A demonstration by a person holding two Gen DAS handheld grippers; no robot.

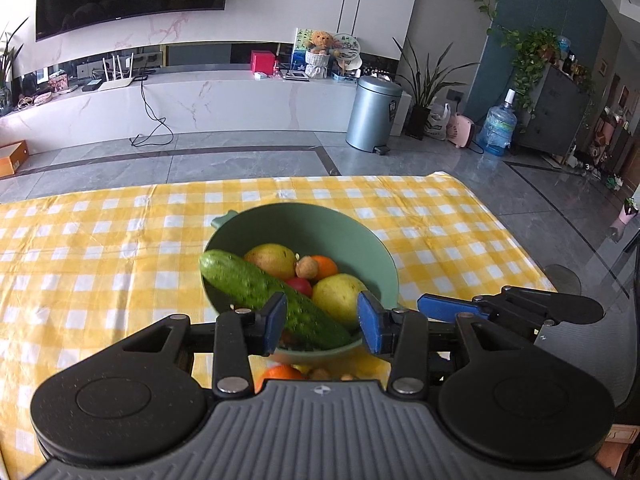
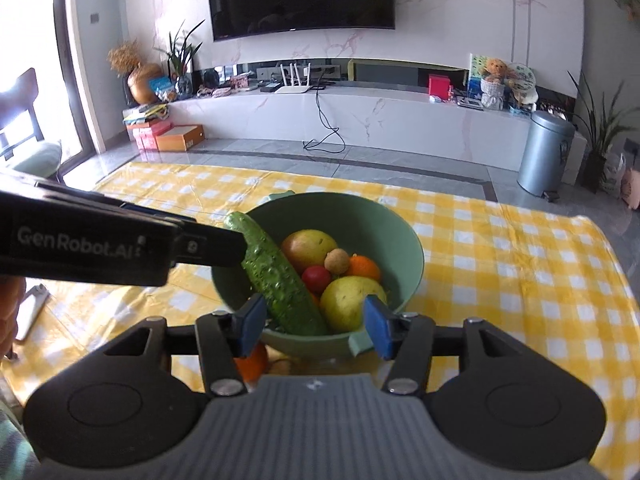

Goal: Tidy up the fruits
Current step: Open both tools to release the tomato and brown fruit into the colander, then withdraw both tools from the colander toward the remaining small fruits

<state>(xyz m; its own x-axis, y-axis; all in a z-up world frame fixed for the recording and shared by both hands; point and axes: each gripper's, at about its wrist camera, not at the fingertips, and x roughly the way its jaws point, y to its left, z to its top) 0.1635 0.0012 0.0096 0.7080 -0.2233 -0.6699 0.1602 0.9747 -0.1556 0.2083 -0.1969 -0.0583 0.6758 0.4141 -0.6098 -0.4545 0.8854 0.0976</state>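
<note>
Though unheld, cucumber (image 1: 272,300) between tongs (image 1: 322,322)

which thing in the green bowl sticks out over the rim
The cucumber: long, bumpy and dark green, it leans across the bowl with its tip past the rim. The round fruits sit inside.

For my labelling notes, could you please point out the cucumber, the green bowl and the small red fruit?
cucumber (image 2: 276,276), right wrist view, mid-body
green bowl (image 2: 360,216), right wrist view, inner far wall
small red fruit (image 2: 316,278), right wrist view, top
</note>
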